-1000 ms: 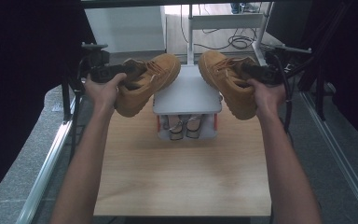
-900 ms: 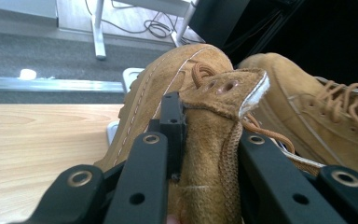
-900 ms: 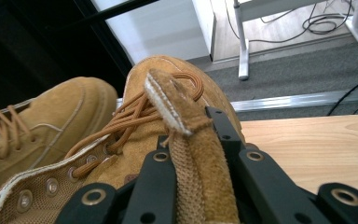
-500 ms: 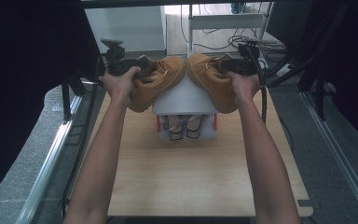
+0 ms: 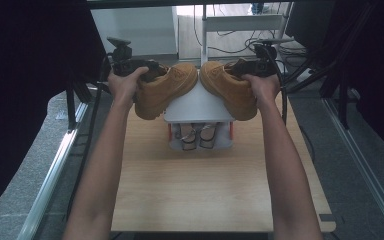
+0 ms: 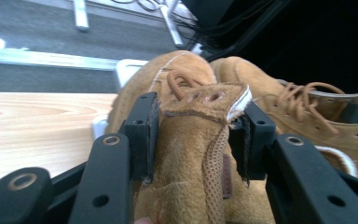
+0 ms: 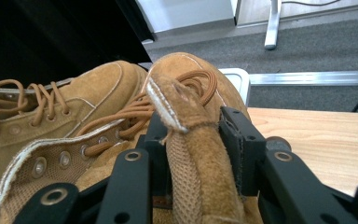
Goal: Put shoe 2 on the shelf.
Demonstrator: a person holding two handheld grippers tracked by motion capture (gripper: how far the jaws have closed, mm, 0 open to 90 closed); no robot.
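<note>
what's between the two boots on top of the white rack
Nothing: in the high view the left boot and the right boot point toe to toe with a narrow bare gap showing the white rack top.

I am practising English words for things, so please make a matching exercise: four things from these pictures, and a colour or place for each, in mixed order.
1 left boot
2 stand
3 strappy shoes
4 table

a light wood
b white
c tan
d inside the stand, under its top

Pairs: 1-c, 2-b, 3-d, 4-a
</note>
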